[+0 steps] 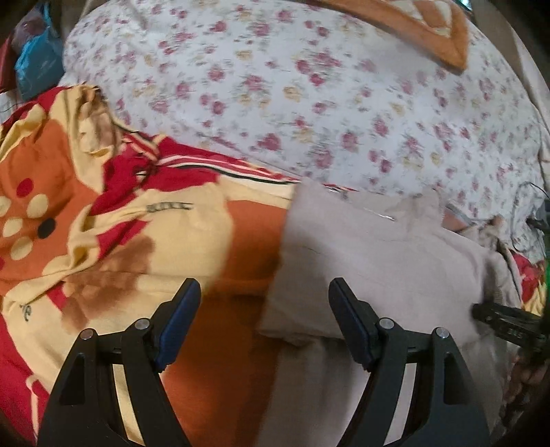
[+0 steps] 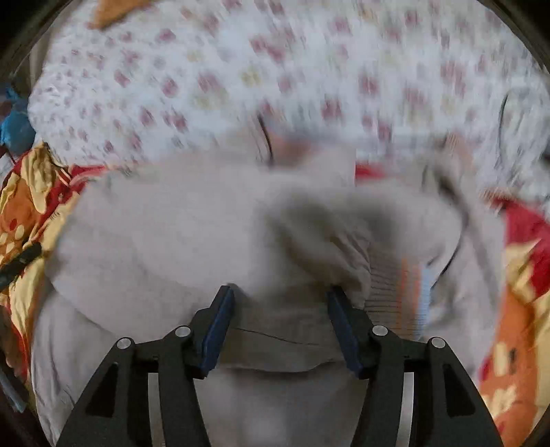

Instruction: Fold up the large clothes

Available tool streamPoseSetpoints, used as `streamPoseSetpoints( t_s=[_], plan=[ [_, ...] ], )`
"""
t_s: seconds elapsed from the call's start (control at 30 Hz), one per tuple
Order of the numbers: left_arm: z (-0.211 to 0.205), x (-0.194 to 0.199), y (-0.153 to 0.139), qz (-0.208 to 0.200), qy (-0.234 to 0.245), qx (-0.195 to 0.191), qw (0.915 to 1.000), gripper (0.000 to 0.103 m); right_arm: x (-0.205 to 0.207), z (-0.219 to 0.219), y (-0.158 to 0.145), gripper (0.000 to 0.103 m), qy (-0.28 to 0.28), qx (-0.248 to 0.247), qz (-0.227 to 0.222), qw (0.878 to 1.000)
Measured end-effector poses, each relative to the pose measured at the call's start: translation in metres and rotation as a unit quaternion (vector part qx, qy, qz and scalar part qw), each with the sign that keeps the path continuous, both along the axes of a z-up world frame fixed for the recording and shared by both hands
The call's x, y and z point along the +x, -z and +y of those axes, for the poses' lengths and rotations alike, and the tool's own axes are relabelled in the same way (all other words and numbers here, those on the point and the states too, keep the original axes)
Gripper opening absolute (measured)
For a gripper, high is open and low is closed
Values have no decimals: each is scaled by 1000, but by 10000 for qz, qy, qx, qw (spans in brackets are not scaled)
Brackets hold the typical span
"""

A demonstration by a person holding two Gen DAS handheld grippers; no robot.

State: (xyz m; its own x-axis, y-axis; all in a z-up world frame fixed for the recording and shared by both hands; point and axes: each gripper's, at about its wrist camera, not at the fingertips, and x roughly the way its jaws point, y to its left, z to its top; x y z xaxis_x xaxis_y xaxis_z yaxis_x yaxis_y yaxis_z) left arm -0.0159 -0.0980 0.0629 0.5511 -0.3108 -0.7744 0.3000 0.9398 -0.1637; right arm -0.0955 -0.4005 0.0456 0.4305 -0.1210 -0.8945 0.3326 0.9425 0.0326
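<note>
A large beige garment [image 1: 385,261] lies on an orange, red and yellow bedsheet [image 1: 144,240]. In the left wrist view my left gripper [image 1: 264,295] is open and empty, hovering over the garment's left edge. In the right wrist view, which is blurred by motion, the garment [image 2: 192,233] fills the middle, bunched in folds, with a ribbed cuff [image 2: 395,292] at the right. My right gripper [image 2: 280,302] is open just above the fabric, holding nothing. It also shows at the right edge of the left wrist view [image 1: 508,319].
A white floral quilt [image 1: 309,103] lies beyond the garment, also seen in the right wrist view [image 2: 275,68]. An orange pillow [image 1: 429,31] rests on it at the back. A blue bag [image 1: 34,65] sits far left.
</note>
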Motion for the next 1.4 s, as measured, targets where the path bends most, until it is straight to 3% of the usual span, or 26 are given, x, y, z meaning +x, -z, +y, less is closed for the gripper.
streamPoseSetpoints(
  t_s=[0.07, 0.17, 0.23, 0.37, 0.57, 0.6, 0.63, 0.67, 0.7, 0.8, 0.93, 1.03, 1.17, 1.2, 1.23, 1.27, 1.3, 1.4],
  plan=[
    [-9, -6, 0, 25, 116, 39, 9999, 77, -6, -3, -2, 58, -7, 154, -142, 9998],
    [-20, -13, 4, 97, 263, 93, 9996, 77, -24, -10, -30, 58, -68, 291, -661, 9974],
    [-26, -14, 6, 107, 310, 153, 9993, 77, -37, -30, -49, 68, 267, 12, -883, 9957],
    [-33, -16, 9, 73, 374, 232, 9990, 77, -36, -76, -61, 70, 899, -975, -649, 9890],
    [-44, -11, 17, 96, 528, 393, 9978, 77, 9, -130, -31, 70, 957, -1408, 76, 9854],
    [-46, -10, 17, 81, 549, 425, 9976, 77, 20, -138, -24, 67, 891, -1436, 145, 9855],
    [-46, -8, 19, 69, 569, 454, 9973, 77, 24, -139, -19, 57, 875, -1504, 163, 9846],
    [-47, -7, 20, 70, 562, 485, 9972, 77, 28, -145, -16, 38, 917, -1599, 168, 9827],
    [-47, -6, 22, 100, 546, 500, 9972, 77, 29, -150, -15, 3, 1003, -1645, 141, 9812],
    [-45, -3, 25, 204, 522, 456, 9974, 77, 5, -169, -34, 1, 1322, -1190, -384, 9833],
    [-44, -4, 23, 178, 477, 439, 9977, 77, -70, -183, -70, 1, 1793, -1012, -970, 9737],
    [-43, -6, 22, 196, 439, 412, 9980, 77, -140, -194, -82, 1, 2256, -813, -1159, 9639],
    [-42, -7, 24, 208, 368, 419, 9982, 77, -205, -198, -66, 4, 2579, -419, -766, 9622],
    [-41, -7, 24, 228, 347, 403, 9983, 77, -215, -198, -60, 9, 2619, -280, -665, 9624],
    [-40, -6, 25, 256, 329, 383, 9984, 77, -227, -198, -56, 25, 2702, -226, -577, 9608],
    [-38, -6, 25, 295, 311, 357, 9984, 77, -232, -197, -56, 31, 2744, -230, -589, 9595],
    [-37, -5, 26, 332, 295, 329, 9985, 77, -239, -197, -60, 46, 2862, -284, -647, 9556],
    [-35, -2, 28, 417, 244, 256, 9985, 77, -243, -204, -79, 57, 3066, -145, -1069, 9457]
  ],
)
